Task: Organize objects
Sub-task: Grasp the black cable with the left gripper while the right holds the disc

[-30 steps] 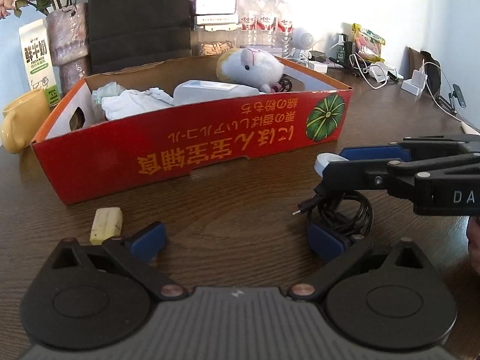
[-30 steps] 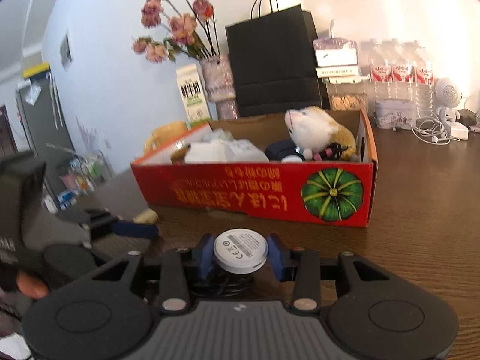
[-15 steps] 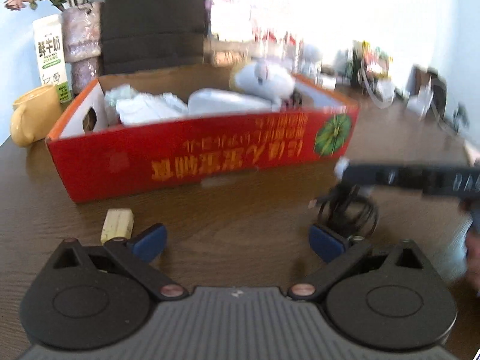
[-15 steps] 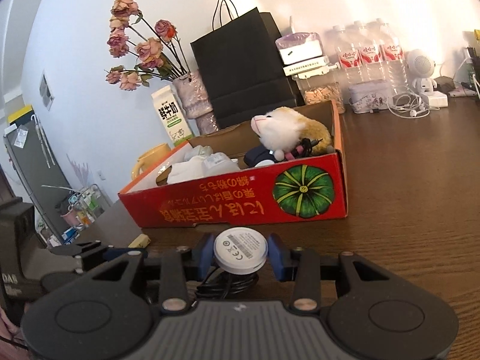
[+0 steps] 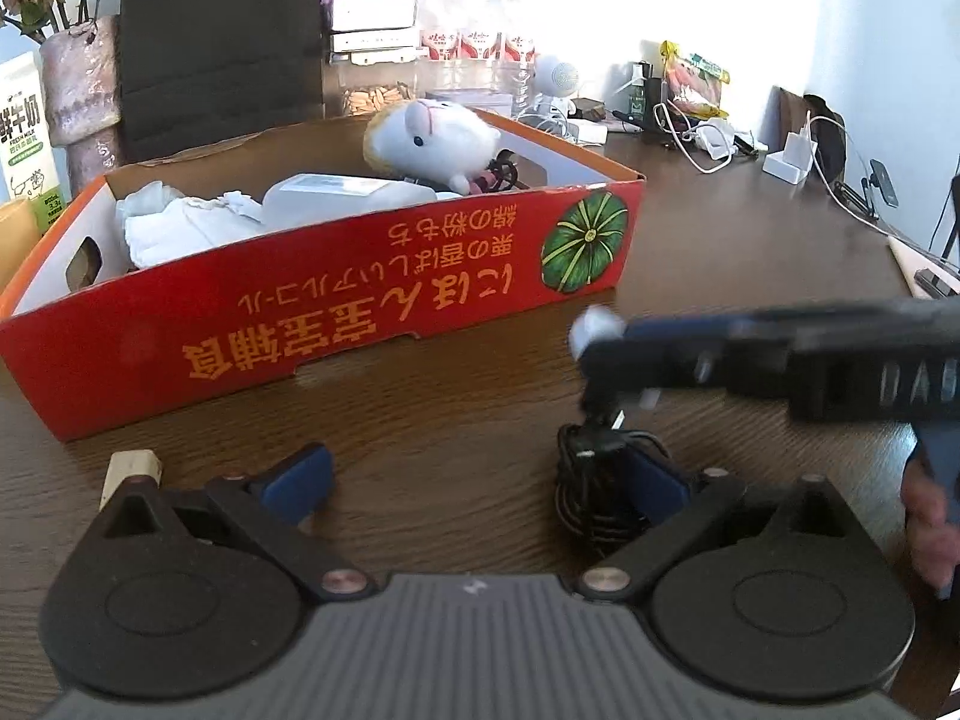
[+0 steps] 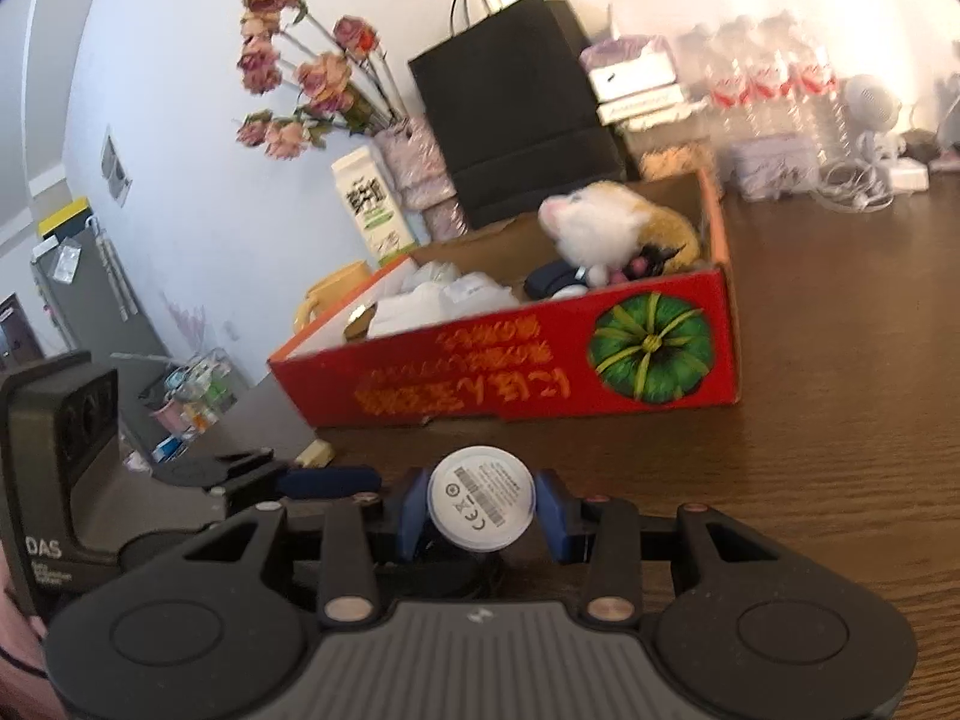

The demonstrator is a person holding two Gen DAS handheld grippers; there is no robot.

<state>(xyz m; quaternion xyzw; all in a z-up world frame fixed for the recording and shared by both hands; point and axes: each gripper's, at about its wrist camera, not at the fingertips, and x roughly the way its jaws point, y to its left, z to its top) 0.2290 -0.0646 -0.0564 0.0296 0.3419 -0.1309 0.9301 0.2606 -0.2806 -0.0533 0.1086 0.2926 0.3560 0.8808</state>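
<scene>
White puck (image 6: 480,506) clamped in right claw (image 6: 482,507), left claw (image 5: 474,483) apart, empty.

A round white charger puck (image 6: 481,505) with a dangling coiled black cable (image 5: 591,495) sits above the wooden table, near the red cardboard box (image 6: 528,366) holding a plush toy (image 6: 606,228).

Both grippers are matte black with two round discs flanking a grey ribbed centre, copper-coloured rivets at the linkage pivots and blue pads on the fingers (image 5: 297,474). White letters "DAS" mark the left gripper (image 6: 330,477) body beside its discs.
</scene>
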